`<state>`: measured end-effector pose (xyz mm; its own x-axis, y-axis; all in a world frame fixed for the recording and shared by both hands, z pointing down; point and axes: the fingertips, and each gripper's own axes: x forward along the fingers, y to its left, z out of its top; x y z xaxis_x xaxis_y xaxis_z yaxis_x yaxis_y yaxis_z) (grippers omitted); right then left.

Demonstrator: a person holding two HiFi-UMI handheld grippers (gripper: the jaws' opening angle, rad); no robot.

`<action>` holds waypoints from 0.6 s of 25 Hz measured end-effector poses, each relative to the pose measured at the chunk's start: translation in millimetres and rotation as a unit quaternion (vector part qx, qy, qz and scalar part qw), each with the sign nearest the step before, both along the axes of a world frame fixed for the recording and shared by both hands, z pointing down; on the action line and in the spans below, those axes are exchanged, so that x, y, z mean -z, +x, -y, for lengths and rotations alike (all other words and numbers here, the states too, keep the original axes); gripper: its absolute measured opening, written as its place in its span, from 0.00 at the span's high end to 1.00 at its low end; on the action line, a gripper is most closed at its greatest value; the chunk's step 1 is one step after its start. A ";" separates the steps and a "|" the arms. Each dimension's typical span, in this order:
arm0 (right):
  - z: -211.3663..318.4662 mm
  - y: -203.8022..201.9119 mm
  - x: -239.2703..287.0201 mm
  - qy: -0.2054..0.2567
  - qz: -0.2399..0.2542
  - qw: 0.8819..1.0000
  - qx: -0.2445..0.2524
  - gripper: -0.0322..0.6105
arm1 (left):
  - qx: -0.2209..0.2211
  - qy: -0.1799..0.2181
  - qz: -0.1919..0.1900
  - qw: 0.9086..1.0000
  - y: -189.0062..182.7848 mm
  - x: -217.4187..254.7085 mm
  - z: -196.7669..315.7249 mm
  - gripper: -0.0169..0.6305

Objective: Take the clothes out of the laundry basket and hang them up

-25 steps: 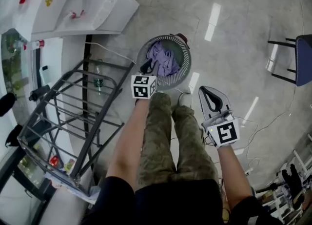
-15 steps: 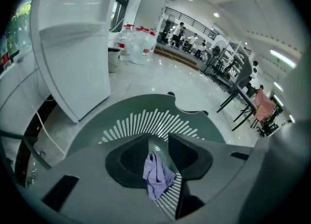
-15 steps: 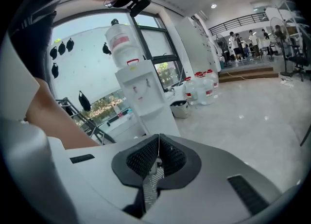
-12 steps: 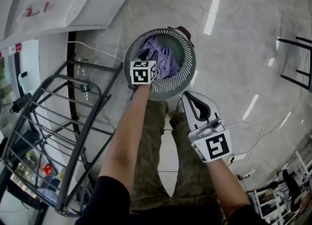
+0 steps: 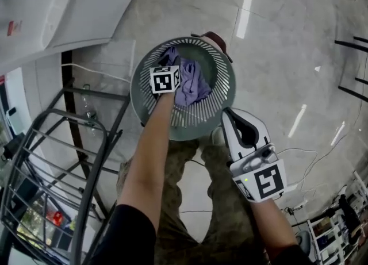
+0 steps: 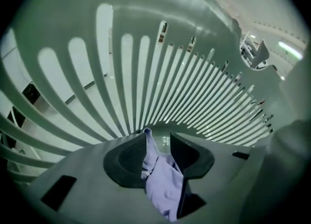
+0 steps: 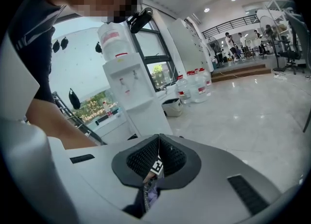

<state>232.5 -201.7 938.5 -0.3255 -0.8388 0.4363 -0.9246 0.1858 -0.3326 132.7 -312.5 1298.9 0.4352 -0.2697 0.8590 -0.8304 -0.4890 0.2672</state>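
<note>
Left gripper (image 6: 158, 141) was down inside the laundry basket (image 5: 198, 119), jaws part-way apart and just been opening, lilac cloth (image 6: 163, 185) between them. Right gripper (image 5: 232, 120) was closed, empty, just outside the rim.

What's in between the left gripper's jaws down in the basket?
A fold of purple cloth, seen in the left gripper view. The jaws of the left gripper stand apart around it and have just been opening.

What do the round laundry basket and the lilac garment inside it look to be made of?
Laundry basket: probably moulded plastic, grey-green, smooth with a slight sheen; its wall is cut into even, rigid slats. Lilac garment: thin, matte fabric that lies crumpled in soft folds. The fibre cannot be told.
</note>
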 end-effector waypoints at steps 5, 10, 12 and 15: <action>5.7 -2.8 -15.9 0.002 0.012 1.000 -0.004 0.95 | -0.026 0.006 0.019 0.999 7.6 -35.9 3.9 0.74; 15.1 5.2 -21.0 0.013 0.013 1.000 -0.004 0.95 | -0.036 0.000 0.070 0.997 2.1 -66.3 15.8 0.72; 13.7 9.7 -24.0 0.012 0.010 1.000 -0.007 0.95 | -0.039 -0.024 0.084 0.995 -1.1 -73.2 10.7 0.88; 11.4 15.6 -21.8 0.017 0.000 1.000 -0.007 0.95 | -0.030 -0.042 0.074 0.996 -11.1 -63.7 5.2 0.93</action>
